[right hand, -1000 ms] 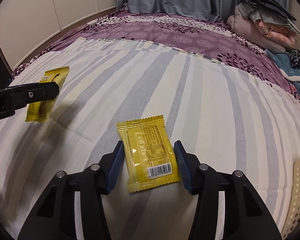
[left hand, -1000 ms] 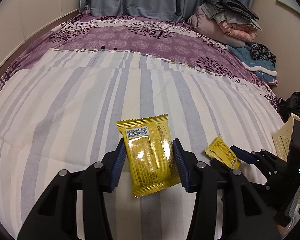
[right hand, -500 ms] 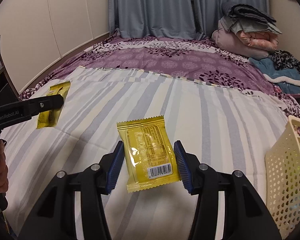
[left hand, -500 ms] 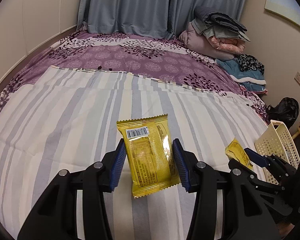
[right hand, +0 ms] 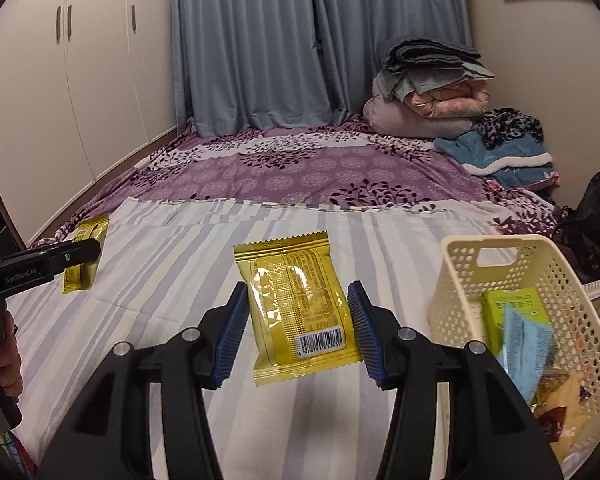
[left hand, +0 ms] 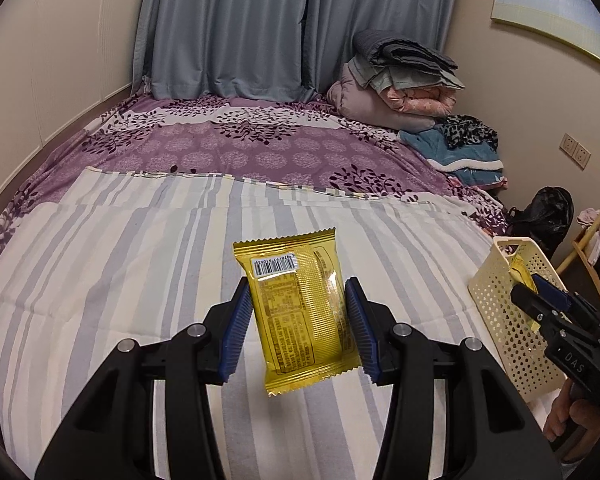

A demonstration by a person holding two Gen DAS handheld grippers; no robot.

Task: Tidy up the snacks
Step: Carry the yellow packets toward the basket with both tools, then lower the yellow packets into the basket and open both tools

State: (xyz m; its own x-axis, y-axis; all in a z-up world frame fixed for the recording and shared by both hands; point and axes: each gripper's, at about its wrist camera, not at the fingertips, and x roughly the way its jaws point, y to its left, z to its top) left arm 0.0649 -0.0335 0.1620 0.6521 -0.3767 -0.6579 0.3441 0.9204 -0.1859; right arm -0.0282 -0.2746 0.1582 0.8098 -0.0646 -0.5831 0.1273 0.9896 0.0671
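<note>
Each of my grippers carries a yellow foil snack packet above the striped bed. My left gripper (left hand: 298,326) is shut on one yellow packet (left hand: 300,312), barcode at its far end. My right gripper (right hand: 298,330) is shut on the other yellow packet (right hand: 298,308), barcode at its near end. A cream perforated basket (right hand: 456,280) stands at the bed's right edge, to the right of my right gripper. It holds a green box (right hand: 512,308), a blue packet (right hand: 524,344) and other snacks. In the left wrist view my right gripper (left hand: 530,294) holds its packet over the basket (left hand: 508,316).
The striped sheet (left hand: 120,280) lies over a purple floral cover (left hand: 260,148). Folded bedding (left hand: 400,76) and clothes pile up at the far right corner by the curtains. A black bag (left hand: 548,212) sits on the floor beyond the basket. White wardrobes (right hand: 80,80) line the left wall.
Both grippers have risen with their packets, and the views now take in more of the room. The right gripper has swung right, bringing the basket and its contents into view beside it.
</note>
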